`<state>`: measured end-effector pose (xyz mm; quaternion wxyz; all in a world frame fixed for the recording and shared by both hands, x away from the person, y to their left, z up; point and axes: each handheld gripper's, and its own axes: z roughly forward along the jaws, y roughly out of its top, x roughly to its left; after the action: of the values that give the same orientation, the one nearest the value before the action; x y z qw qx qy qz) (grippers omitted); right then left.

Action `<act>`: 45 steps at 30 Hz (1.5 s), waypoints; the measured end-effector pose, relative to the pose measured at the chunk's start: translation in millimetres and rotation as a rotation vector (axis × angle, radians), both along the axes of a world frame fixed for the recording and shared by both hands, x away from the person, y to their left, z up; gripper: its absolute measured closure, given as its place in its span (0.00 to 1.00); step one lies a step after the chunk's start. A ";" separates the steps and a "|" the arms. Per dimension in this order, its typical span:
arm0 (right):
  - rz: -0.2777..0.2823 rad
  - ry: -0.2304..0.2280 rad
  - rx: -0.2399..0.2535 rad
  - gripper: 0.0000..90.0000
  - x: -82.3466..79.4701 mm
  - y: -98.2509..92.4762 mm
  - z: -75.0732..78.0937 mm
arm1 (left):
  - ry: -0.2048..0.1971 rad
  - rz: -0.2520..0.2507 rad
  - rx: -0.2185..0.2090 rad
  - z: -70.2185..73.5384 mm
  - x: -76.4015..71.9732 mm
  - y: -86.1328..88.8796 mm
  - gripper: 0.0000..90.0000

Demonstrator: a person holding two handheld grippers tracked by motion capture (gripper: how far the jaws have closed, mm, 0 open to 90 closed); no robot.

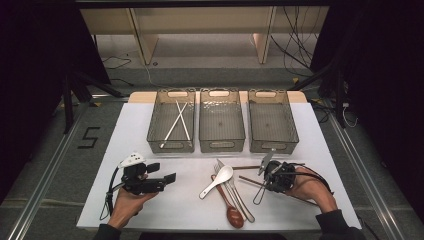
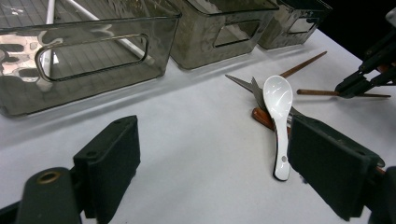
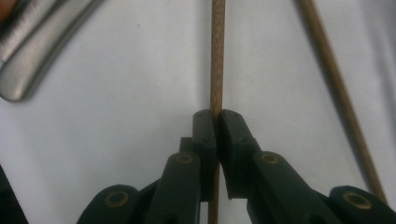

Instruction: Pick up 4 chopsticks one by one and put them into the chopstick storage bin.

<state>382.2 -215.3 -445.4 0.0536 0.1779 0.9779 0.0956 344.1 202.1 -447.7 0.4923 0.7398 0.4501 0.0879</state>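
Pinched between our right gripper's (image 3: 217,122) two black jaws runs a brown chopstick (image 3: 217,56), the pads pressed together on its thin shaft, so it lies straight ahead of the tool and passes back beneath it. We hold it low against the white table (image 1: 165,210), probably because a stick this slim can only be caught where it lies flat. Just to the right of those jaws slants a second brown chopstick (image 3: 336,88), apart from the first; its far end is cut off by the frame. Up and to the left of the jaws a steel handle (image 3: 32,46) curves in, too blurred to name for sure, perhaps a knife or fork.

Further out, the white spoon (image 1: 216,181) lies over a brown spoon (image 1: 233,214) and the steel cutlery (image 1: 239,197), between our two tools. Our left gripper (image 1: 162,175) rests with its jaws spread wide and nothing between them, pointing toward that pile. Beyond stand three clear bins (image 1: 222,142); the left bin (image 1: 159,137) holds white chopsticks (image 1: 179,122), which suggests each kind gets its own bin. Our right hand (image 1: 307,190) hides the near end of the held stick.
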 end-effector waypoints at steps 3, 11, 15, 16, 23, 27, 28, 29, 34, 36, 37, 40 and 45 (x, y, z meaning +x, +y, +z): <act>-0.033 -0.029 0.057 0.95 0.7 -0.3 9.2 | 0.000 0.003 -0.002 0.1 -0.1 0.2 0.19; -0.158 -0.084 0.207 0.95 3.0 0.4 28.9 | 0.000 -0.003 -0.001 0.5 0.0 -1.9 0.19; -0.164 -0.106 0.245 0.95 1.5 5.0 35.4 | 0.006 -0.001 -0.014 1.0 0.3 -3.2 0.19; -0.163 -0.106 0.248 0.95 0.8 6.5 35.8 | 0.005 0.001 -0.015 1.5 0.1 -4.1 0.19; -0.052 -0.131 0.221 0.95 -8.3 28.2 36.4 | 0.001 -0.034 -0.019 11.0 0.9 -10.3 0.19; 0.020 -0.148 0.212 0.95 -16.3 43.5 39.1 | 0.012 -0.084 0.002 17.5 1.3 -19.5 0.19; 0.035 -0.155 0.211 0.95 -17.5 46.0 39.3 | 0.018 -0.103 0.006 19.4 1.4 -23.0 0.19; 0.056 -0.155 0.205 0.95 -19.8 50.1 40.0 | 0.027 -0.115 0.005 20.7 1.4 -26.0 0.19; 0.117 -0.175 0.194 0.95 -26.9 63.7 40.2 | 0.054 -0.170 0.034 25.5 3.6 -37.3 0.20; 0.124 -0.168 0.185 0.95 -29.6 68.0 40.1 | 0.072 -0.193 0.051 26.8 5.2 -41.0 0.20; 0.151 -0.179 0.183 0.95 -29.5 69.3 39.2 | 0.083 -0.206 0.064 27.3 6.2 -42.9 0.20; 0.179 -0.185 0.170 0.95 -32.1 73.5 37.8 | 0.099 -0.231 0.088 28.9 7.9 -48.9 0.21; 0.208 -0.190 0.160 0.95 -36.0 77.7 36.8 | 0.122 -0.290 0.140 32.0 11.3 -58.4 0.23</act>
<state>346.2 -137.6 -408.7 0.1214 0.0696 0.9708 0.1947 355.4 143.7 -415.7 0.4187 0.8335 0.3605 0.0022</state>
